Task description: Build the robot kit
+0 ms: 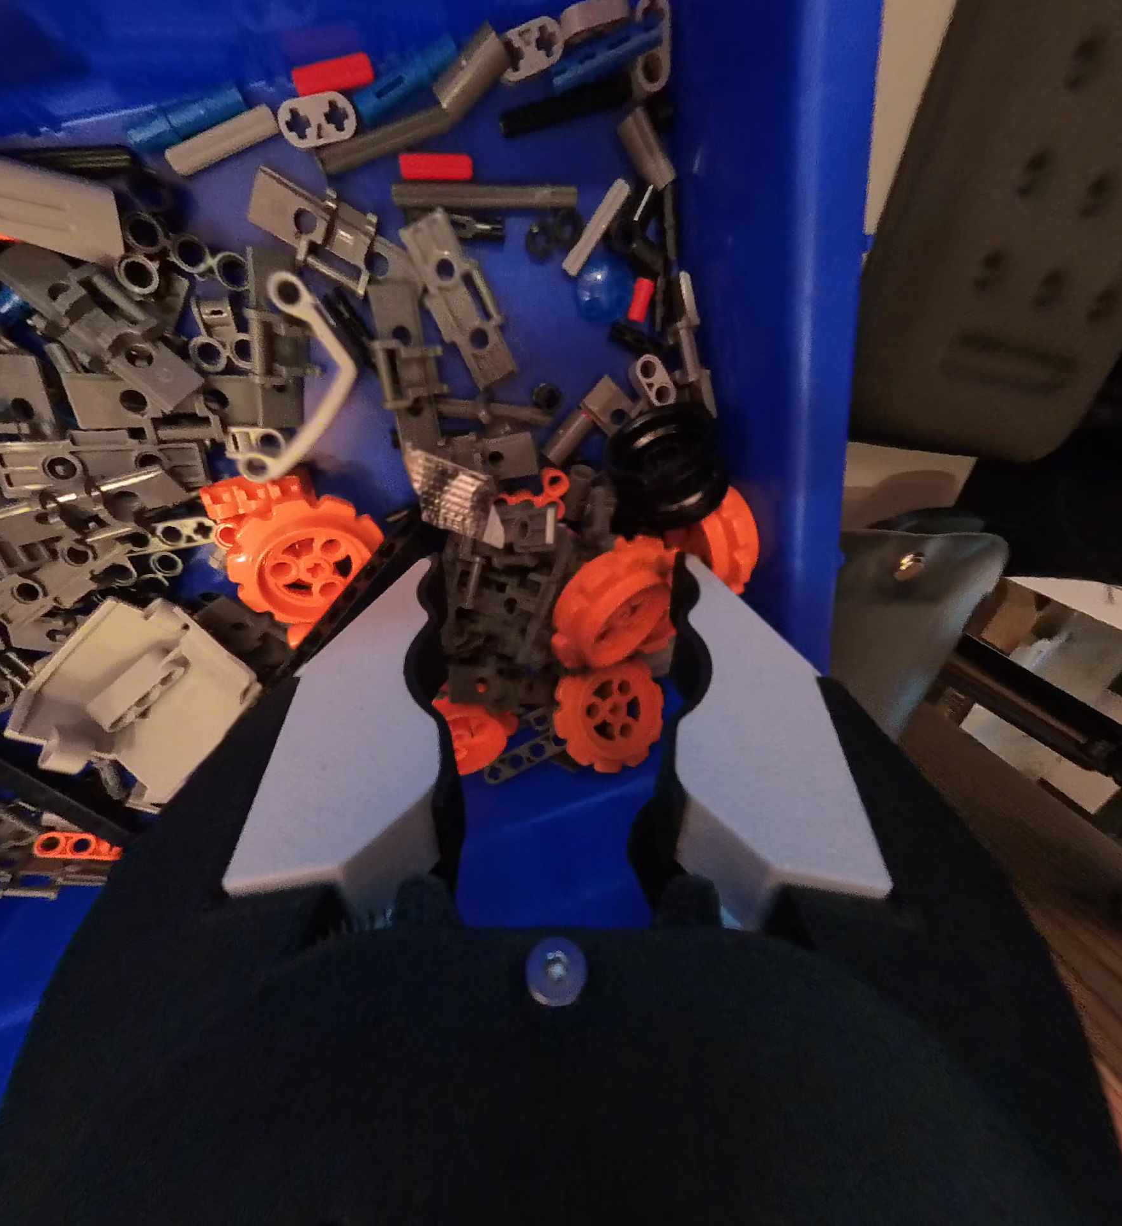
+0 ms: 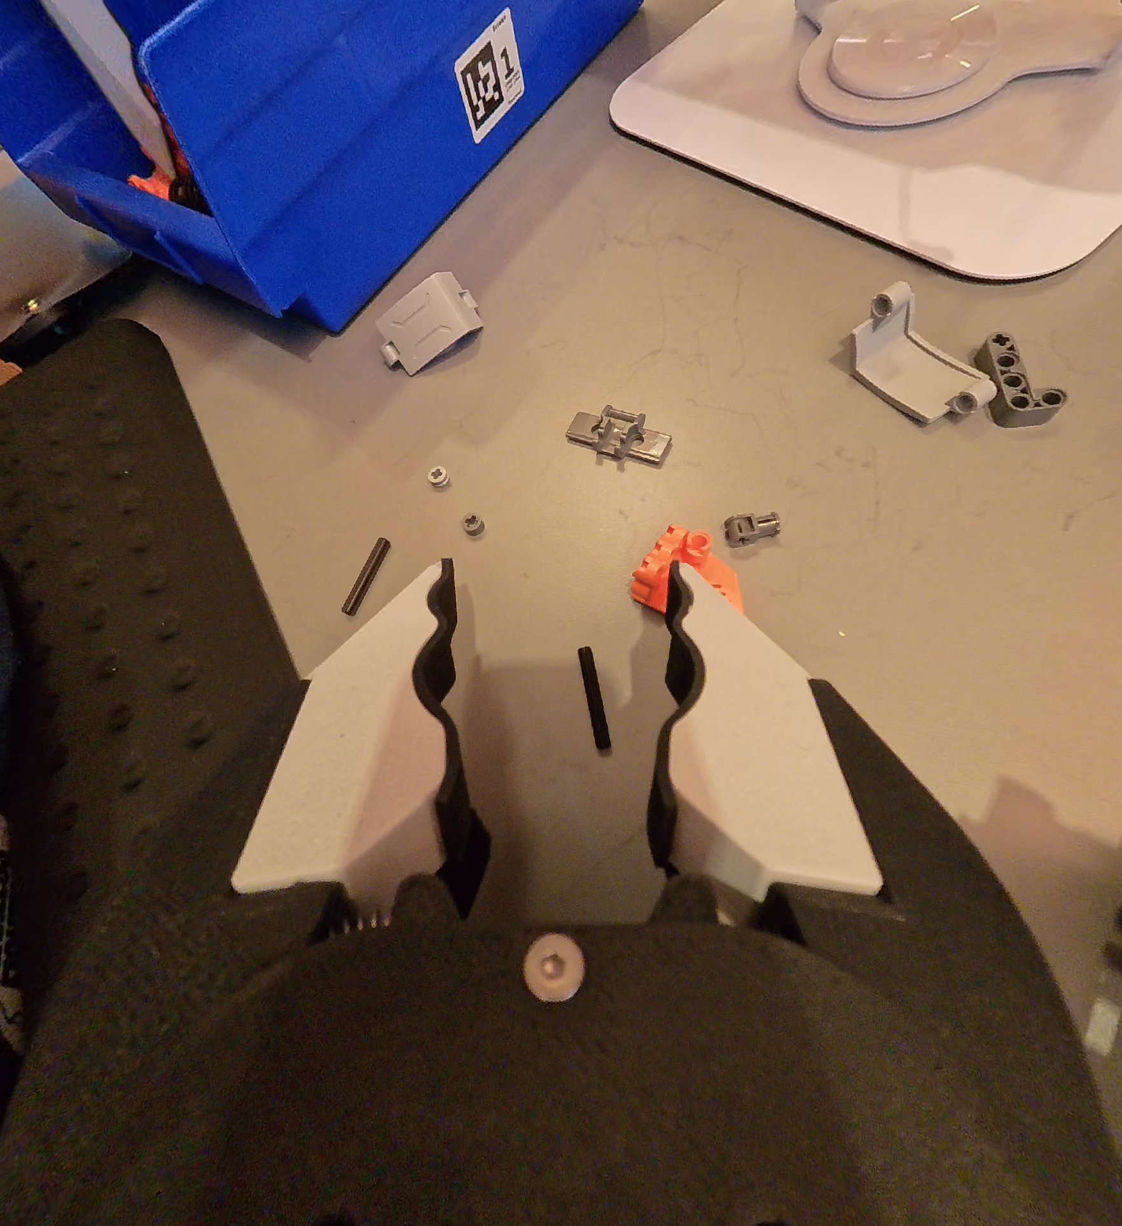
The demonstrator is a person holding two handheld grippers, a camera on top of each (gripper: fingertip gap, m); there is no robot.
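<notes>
My left gripper (image 1: pixel 555 564) is open inside a blue bin (image 1: pixel 764 332), its fingers on either side of a dark grey cluster of building parts (image 1: pixel 505 597) with orange toothed wheels (image 1: pixel 611 610) beside it. A black tyre (image 1: pixel 667 464) lies just beyond. My right gripper (image 2: pixel 561 570) is open and empty above a grey table (image 2: pixel 876 630). A black axle pin (image 2: pixel 594 696) lies on the table between its fingers. An orange toothed part (image 2: pixel 654 570) lies at the right fingertip.
The bin holds several grey, black, blue and red parts and another orange wheel (image 1: pixel 302 557). On the table lie a grey panel (image 2: pixel 428 322), a track link (image 2: pixel 618 434), a curved grey panel (image 2: pixel 909 358), two small bushes and a second pin (image 2: pixel 365 576). The blue bin (image 2: pixel 319 133) and a white mat (image 2: pixel 876 166) stand behind. One gripper's finger ends stand about 30 cm off the other's. Between my right fingertips and the track link (image 2: pixel 618 434) there is roughly 6 cm.
</notes>
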